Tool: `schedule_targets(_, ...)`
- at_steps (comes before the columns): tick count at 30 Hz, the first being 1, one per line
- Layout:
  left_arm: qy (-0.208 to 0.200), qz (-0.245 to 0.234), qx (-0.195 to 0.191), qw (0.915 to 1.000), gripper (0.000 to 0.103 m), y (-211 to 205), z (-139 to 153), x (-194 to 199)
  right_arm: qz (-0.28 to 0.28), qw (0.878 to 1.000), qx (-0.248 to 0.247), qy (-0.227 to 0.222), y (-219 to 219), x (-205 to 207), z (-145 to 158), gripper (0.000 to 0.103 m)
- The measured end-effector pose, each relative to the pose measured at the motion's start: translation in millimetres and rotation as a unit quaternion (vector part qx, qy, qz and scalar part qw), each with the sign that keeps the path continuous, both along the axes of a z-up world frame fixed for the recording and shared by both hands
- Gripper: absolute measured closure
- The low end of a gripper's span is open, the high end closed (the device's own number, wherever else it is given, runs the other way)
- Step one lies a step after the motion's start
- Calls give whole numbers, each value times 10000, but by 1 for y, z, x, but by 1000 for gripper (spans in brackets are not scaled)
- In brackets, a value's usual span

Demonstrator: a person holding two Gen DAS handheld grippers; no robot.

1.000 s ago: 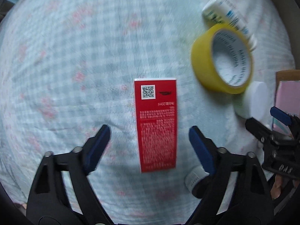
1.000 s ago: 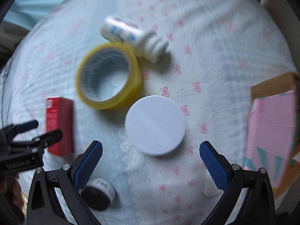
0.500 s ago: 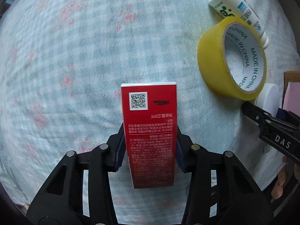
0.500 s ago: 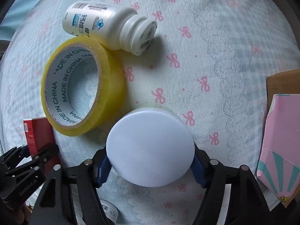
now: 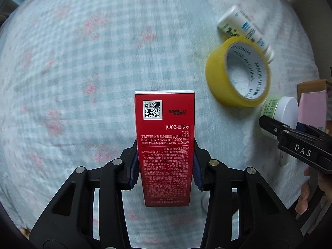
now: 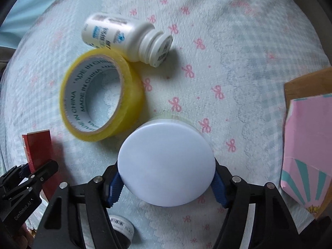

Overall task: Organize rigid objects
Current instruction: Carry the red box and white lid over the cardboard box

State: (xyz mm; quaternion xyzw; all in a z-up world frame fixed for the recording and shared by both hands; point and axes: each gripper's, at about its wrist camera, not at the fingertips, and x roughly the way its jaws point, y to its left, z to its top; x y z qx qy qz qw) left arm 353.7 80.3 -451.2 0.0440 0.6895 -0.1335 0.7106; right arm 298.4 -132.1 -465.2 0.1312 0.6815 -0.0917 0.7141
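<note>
My left gripper point(image 5: 165, 169) is shut on a red box point(image 5: 165, 141) with a QR code, holding it by its long sides above the bedspread. My right gripper point(image 6: 166, 183) is shut on a round white-lidded jar point(image 6: 166, 162); the jar also shows in the left wrist view point(image 5: 285, 109) with a green label. The red box shows at the left edge of the right wrist view point(image 6: 38, 149). A yellow tape roll point(image 6: 101, 99) lies flat, and a white pill bottle point(image 6: 126, 38) lies on its side just behind it.
The bedspread point(image 5: 83, 62) is pale blue check with pink bows. A pink box in a brown carton point(image 6: 309, 141) stands at the right. A small black-and-white jar point(image 6: 122, 229) lies under my right gripper. The tape roll point(image 5: 238, 72) and bottle point(image 5: 242, 25) sit right of the red box.
Both grippers closed from open: the left on the red box, the right on the white jar. Since then both objects have lifted slightly and the views have shifted.
</note>
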Motion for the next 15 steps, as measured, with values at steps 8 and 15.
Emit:
schedule_targets(8,-477,28,-256,9985,66,22,66,-35,-18,9992,-14,-411,6,-27,58,37)
schedule_targets(15,-894,36,-375,9953,66,23,131,-73,86,9963,-48,-850,18,-74,134,37)
